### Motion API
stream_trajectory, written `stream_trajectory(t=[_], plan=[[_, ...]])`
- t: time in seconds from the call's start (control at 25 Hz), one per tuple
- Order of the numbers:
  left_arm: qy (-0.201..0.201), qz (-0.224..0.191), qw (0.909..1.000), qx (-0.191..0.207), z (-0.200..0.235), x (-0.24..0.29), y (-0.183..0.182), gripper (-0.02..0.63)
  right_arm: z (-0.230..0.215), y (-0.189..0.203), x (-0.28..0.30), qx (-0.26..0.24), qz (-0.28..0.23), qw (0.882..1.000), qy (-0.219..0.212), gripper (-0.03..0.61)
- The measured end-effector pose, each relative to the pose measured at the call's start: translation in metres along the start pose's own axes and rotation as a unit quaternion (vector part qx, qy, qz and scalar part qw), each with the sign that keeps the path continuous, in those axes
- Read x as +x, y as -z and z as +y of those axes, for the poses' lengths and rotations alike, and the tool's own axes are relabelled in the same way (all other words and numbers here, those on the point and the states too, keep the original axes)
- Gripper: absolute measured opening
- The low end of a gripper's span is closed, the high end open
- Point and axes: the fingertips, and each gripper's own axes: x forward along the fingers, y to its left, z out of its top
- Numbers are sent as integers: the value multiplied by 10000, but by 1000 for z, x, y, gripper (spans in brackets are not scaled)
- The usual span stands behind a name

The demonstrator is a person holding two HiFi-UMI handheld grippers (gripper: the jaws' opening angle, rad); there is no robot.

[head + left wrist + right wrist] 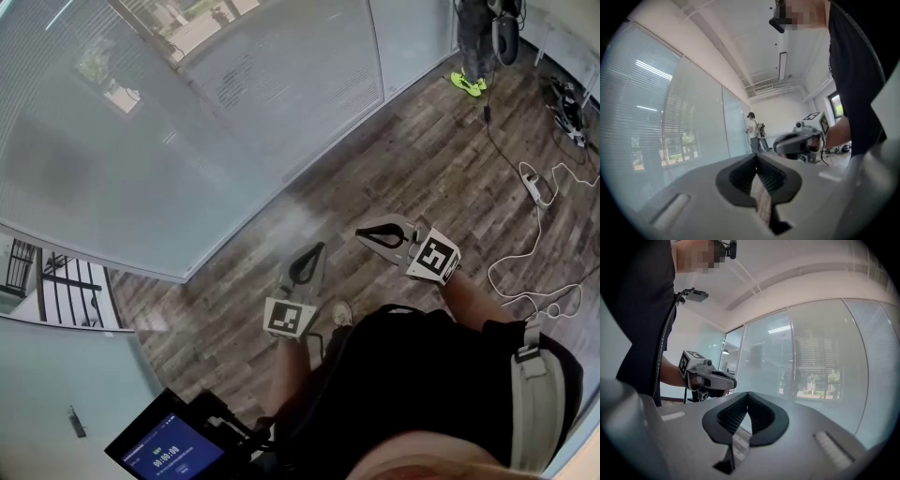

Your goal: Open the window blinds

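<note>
The window blinds (112, 112) are horizontal slats behind tall glass panels, at the upper left of the head view; the slats look nearly flat against the glass. They also show as blinds (647, 117) on the left of the left gripper view and as blinds (825, 362) on the right of the right gripper view. My left gripper (318, 247) is held level in front of my body, shut and empty, well short of the glass. My right gripper (360, 234) is beside it, also shut on nothing. Each camera catches the other gripper: right gripper (797, 139), left gripper (712, 378). No cord or wand shows.
Wood-plank floor (394, 159) runs to the glass wall. A power strip and white cables (536, 187) lie on it at the right. A person (478, 47) in bright yellow-green shoes stands far off by the glass. A screen device (169, 452) hangs at the lower left.
</note>
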Motion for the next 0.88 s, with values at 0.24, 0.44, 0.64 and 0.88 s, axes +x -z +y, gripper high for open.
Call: stream_trajectory(t=[0.24,0.44,0.64,0.88], plan=[[80,114,9998,122,-1,0,4,3,11,7,6,-203,159,9991,-333,6],[5,71,9999,158,4,-4,9,3,20,13,9,-38,221,9987,-462,6],[-99,177,9998,91,12,-9,13,3,19,18,18,-55,258,9977,-619,6],[-227,224,9995,-70,23,-18,15,3,21,13,34,-133,251,9967,-766,6]])
